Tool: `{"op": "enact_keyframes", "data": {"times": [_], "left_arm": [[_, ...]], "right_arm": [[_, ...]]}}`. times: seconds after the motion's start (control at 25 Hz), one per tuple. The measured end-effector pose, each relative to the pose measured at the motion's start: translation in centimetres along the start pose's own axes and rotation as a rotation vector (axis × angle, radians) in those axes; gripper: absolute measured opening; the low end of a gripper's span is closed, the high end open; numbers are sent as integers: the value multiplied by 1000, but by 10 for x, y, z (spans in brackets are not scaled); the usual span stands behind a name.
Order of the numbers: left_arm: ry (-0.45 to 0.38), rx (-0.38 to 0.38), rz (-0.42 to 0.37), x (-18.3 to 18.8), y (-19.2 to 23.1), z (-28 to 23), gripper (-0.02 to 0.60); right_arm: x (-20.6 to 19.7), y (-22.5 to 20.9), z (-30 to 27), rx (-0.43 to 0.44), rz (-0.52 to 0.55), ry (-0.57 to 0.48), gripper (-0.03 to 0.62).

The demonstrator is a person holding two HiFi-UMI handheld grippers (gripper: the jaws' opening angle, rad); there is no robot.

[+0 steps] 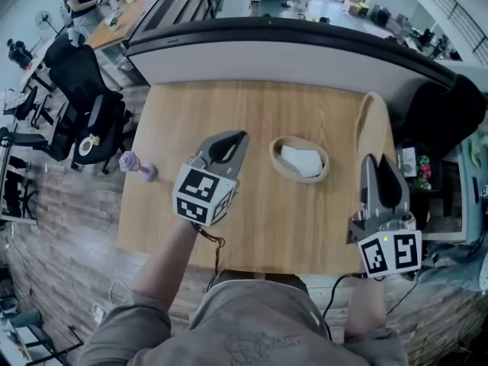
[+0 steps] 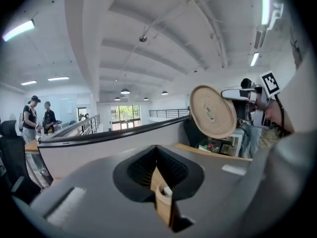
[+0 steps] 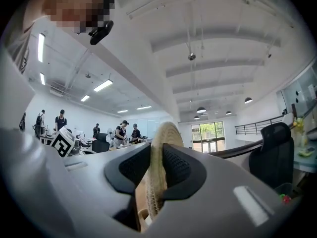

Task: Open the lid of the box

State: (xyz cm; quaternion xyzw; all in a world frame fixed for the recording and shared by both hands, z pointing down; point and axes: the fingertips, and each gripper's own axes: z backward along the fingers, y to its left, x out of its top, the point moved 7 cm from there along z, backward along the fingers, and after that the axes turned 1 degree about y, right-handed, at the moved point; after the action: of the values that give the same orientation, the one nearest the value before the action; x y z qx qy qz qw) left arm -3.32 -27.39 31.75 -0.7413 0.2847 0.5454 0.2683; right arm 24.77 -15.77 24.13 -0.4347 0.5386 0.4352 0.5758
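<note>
Box: the woven oval box [image 1: 277, 158] sits open at mid-bench, with a white wad [image 1: 303, 161] inside it.
Lid: the lid [image 1: 371, 124] is off the box and stands on edge at the box's 3 o'clock, near the right side of the bench [image 1: 305, 219].
Right hand-held gripper [image 1: 379, 166]: jaws part-way apart and clamped on the lid's rim, the lid edge-on between them.
Left hand-held gripper [image 1: 235, 142]: jaws fully together, holding nothing, hovering at the box's 9 o'clock.
Step in hand: the opening looks done. The lid is best kept firmly pinched and laid flat on bare bench, clear of the box.
Surroundings: a purple object [image 1: 137, 167] lies at the bench's 9 o'clock edge, with an office chair [image 1: 91, 113] beyond it. Neither blocks the lid's path.
</note>
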Motion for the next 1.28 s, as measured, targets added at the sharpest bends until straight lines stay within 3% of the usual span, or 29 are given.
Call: {"op": "enact_keyframes", "data": {"times": [0.24, 0.44, 0.76, 1.0, 1.28], "left_arm": [[-88, 13, -67, 37, -10, 39, 2], [-128, 33, -109, 49, -20, 70, 2], [-119, 37, -79, 38, -31, 99, 2], [-44, 44, -62, 11, -37, 103, 2], [-68, 35, -86, 23, -36, 103, 2]], "right_arm": [[37, 21, 25, 31, 29, -60, 84], [44, 34, 40, 59, 50, -28, 84], [16, 43, 54, 51, 32, 54, 84], [-12, 50, 56, 72, -8, 141, 84], [-11, 50, 52, 78, -9, 144, 84]]}}
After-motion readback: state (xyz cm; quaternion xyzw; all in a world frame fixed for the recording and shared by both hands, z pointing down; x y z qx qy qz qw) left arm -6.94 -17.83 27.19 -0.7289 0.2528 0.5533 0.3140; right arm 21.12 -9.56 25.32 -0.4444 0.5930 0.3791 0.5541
